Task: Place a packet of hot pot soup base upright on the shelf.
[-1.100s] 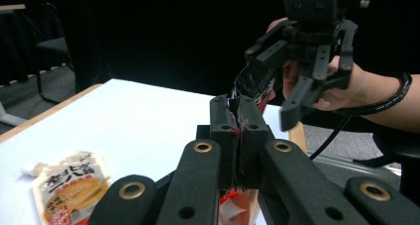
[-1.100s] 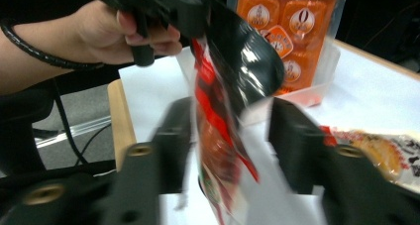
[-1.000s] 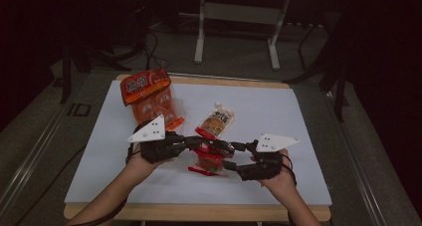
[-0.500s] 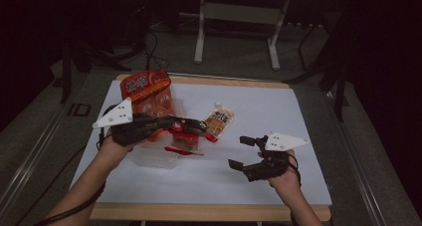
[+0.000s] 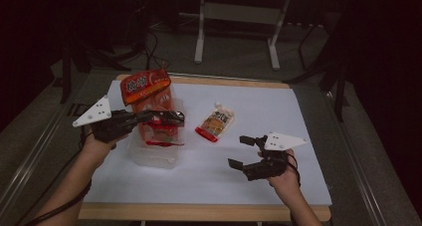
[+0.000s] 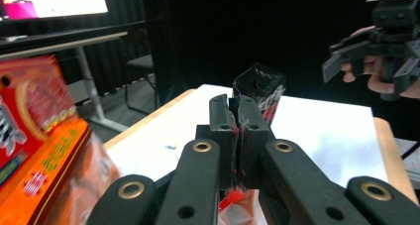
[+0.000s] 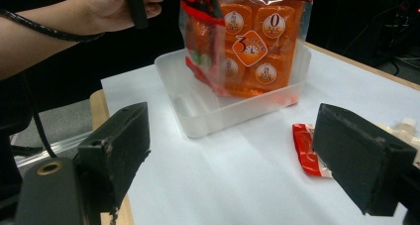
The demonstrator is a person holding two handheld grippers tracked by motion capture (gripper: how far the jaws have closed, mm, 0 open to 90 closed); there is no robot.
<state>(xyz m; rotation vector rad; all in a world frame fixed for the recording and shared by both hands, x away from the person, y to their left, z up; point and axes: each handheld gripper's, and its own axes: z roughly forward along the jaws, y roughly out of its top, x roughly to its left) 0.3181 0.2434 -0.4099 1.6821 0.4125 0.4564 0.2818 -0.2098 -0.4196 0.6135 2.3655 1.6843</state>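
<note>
Your left claw (image 5: pixel 175 117) is clamped tight on the top of a small red-and-black packet (image 6: pixel 257 88), holding it over the clear tub (image 5: pixel 149 156) near the table's left edge; I judge you have it there to drop it in beside the big bag. Your right claw (image 5: pixel 241 151) has just been opening and now stands wide with nothing between its pads, resting low near the front right of the white sheet (image 5: pixel 278 106), probably free to fetch the next item. Going by size: the sheet covers nearly the whole wooden table (image 5: pixel 199 212) and carries everything. The tub sits on its left half, front wall towards you, and serves as the collecting bin. The orange bag (image 5: pixel 147 89) stands upright inside it, leaning on the far wall, so it takes little floor space; from the right gripper view you can read a large "3" in a diamond badge and a "0" on one of the wrapped pieces inside, while the bold characters on its red header are too blurred to read. The spouted pouch (image 5: pixel 215 124) lies flat near the sheet's middle, just right of the tub, cap towards the far edge, not yet packed; its print is illegible. The packet's lettering cannot be made out either.
</note>
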